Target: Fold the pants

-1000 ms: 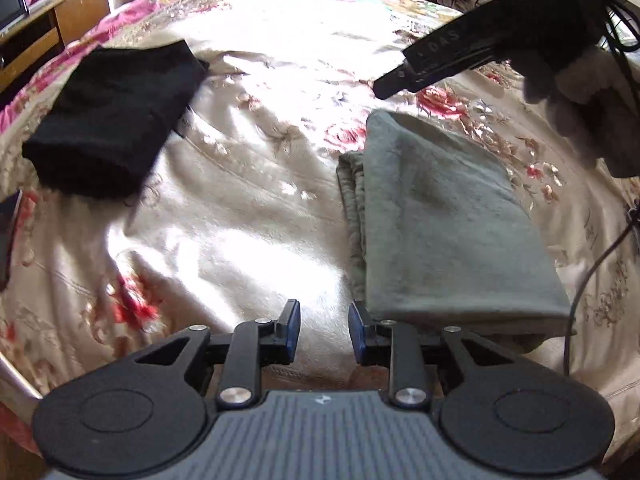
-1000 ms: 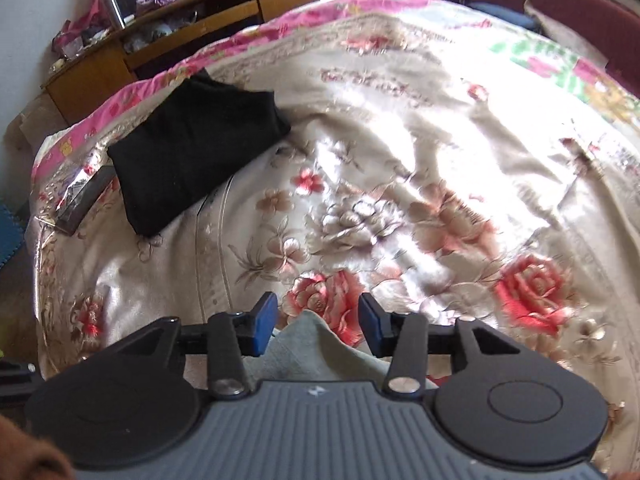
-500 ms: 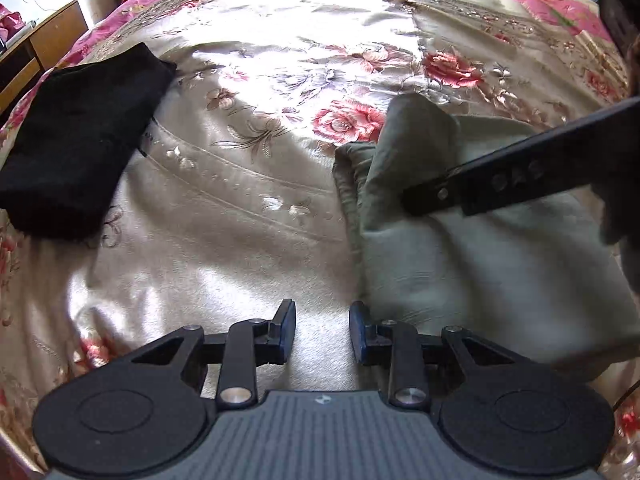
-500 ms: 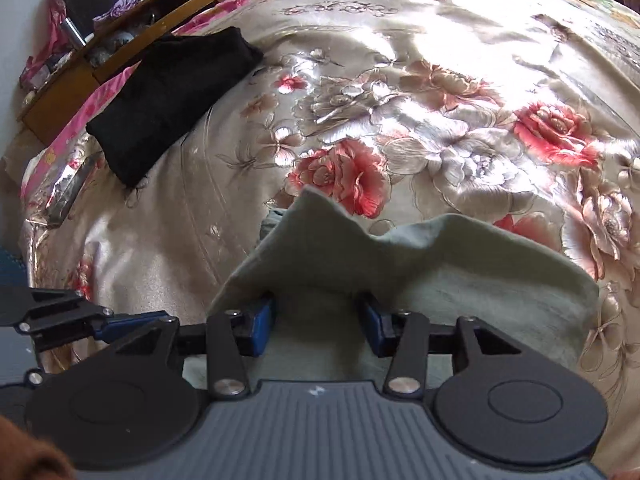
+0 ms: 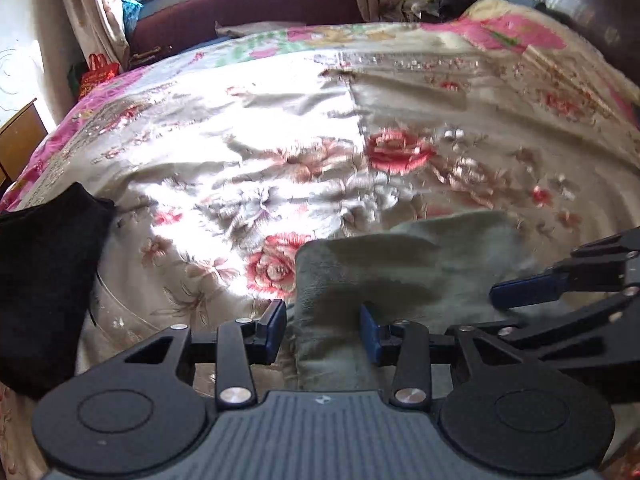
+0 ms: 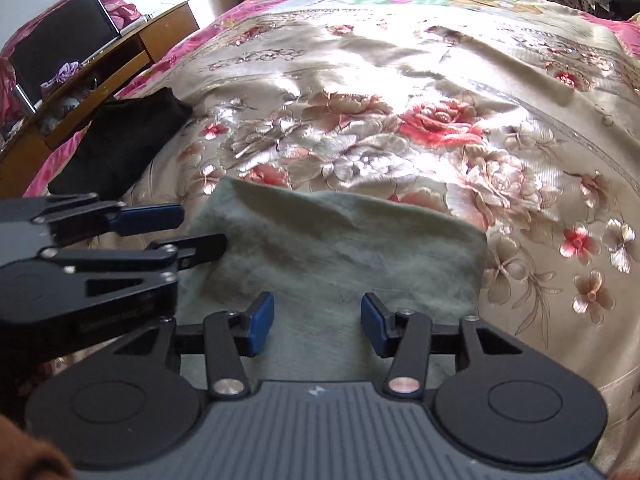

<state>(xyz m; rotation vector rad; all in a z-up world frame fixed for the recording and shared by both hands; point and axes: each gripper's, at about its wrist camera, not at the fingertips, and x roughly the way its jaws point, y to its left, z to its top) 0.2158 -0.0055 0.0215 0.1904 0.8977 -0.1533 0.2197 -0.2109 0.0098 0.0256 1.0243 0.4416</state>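
Observation:
The grey-green pants (image 5: 404,272) lie folded into a flat rectangle on the floral bedspread (image 5: 280,152); they also show in the right wrist view (image 6: 340,248). My left gripper (image 5: 323,330) is open, its jaws over the pants' left edge, holding nothing. My right gripper (image 6: 318,324) is open and empty over the near part of the pants. Each gripper shows in the other's view: the right one (image 5: 560,288) at the pants' right side, the left one (image 6: 168,232) at their left edge.
A folded black garment (image 5: 44,280) lies on the bed to the left; it also shows in the right wrist view (image 6: 120,144). A wooden TV stand (image 6: 100,68) stands beyond the bed's left side. A dark red headboard (image 5: 248,12) and curtains are at the far end.
Both grippers have tilted up and come down side by side at the near part of the folded pants. The left gripper's jaws have opened wider. The pants look flatter.

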